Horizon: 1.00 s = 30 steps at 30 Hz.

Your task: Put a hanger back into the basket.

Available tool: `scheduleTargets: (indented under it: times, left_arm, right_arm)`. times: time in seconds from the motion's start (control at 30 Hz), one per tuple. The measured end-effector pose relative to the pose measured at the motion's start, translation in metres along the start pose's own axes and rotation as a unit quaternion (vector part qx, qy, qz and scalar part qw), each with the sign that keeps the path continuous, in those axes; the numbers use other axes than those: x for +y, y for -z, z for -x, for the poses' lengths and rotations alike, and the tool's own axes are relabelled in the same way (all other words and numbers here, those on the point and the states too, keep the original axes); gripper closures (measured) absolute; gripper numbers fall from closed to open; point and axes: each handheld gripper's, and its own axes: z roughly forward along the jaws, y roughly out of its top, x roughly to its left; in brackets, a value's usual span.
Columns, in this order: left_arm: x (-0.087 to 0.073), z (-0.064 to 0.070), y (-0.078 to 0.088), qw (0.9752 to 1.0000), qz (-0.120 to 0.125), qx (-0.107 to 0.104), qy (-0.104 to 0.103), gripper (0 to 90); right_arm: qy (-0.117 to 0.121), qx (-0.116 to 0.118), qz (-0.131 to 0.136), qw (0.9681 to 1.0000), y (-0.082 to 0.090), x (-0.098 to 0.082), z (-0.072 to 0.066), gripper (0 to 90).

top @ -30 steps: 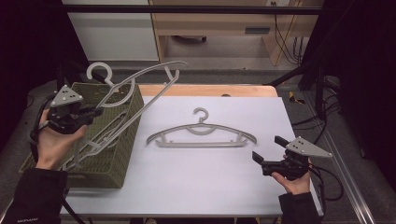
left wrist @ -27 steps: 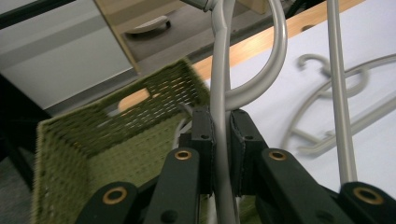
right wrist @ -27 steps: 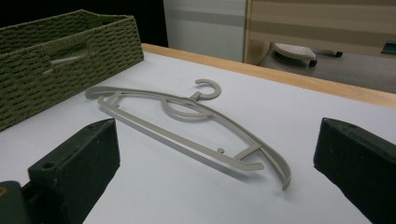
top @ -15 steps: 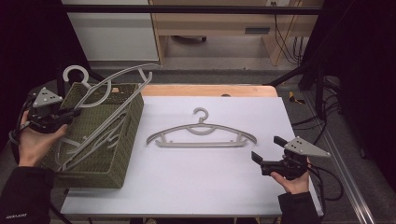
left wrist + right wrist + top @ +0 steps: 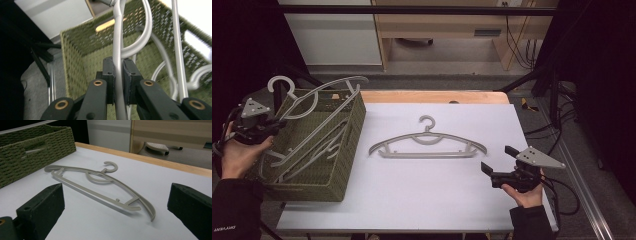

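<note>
So the left gripper [image 5: 262, 127] has slid out toward the left edge of the basket [image 5: 343, 165] and dropped a bit over the last second, dragging its hanger [image 5: 319, 92] along. The hook used to sit up over the basket's far rim; now it's out past the left corner, and the hanger leans across the top of the basket. In the left gripper view the jaws are pinched tight on the hanger's grey rod [image 5: 117, 50], so it's held firmly. Looks to me like that one is either being pulled out or lowered in, can't tell which.

Inside the basket there are more grey hangers [image 5: 307, 155] lying tangled at a slant.

A second hanger [image 5: 428, 145] lies flat on the white table [image 5: 422, 200], mid-table. The right gripper [image 5: 499, 165] hasn't budged, jaws spread wide, pointing at that flat hanger and well apart from it.
</note>
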Motion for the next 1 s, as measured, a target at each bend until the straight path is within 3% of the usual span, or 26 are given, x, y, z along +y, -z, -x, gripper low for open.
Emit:
scheduleTargets:
  times: [0.2,0.3,0.5,0.57,0.73,1.0]
  left_arm:
    - [-0.014,-0.009,-0.003,0.9997,-0.02,0.009,-0.008,81.7]
    - [-0.016,-0.013,-0.002,0.9998,-0.017,0.013,-0.001,81.7]
    - [-0.018,-0.016,-0.001,0.9982,-0.038,0.036,-0.028,81.7]
    - [-0.019,-0.018,-0.002,0.9982,-0.038,0.037,-0.027,81.6]
    - [-0.023,-0.016,-0.008,0.9973,-0.044,0.045,-0.038,81.6]
    - [-0.028,-0.005,-0.024,0.9936,-0.06,0.071,-0.064,81.4]
  right_arm:
    - [0.0,0.0,0.0,1.0,0.001,0.0,0.0,1.1]
    - [-0.001,0.001,0.001,1.0,0.001,0.0,0.0,1.1]
    - [0.001,0.0,-0.003,1.0,-0.001,0.0,0.0,1.1]
    - [0.002,-0.001,-0.003,1.0,-0.001,0.0,0.0,1.1]
    - [0.0,0.0,-0.002,1.0,0.001,0.0,0.001,1.1]
    - [0.002,-0.001,-0.003,1.0,-0.001,0.0,0.0,1.1]
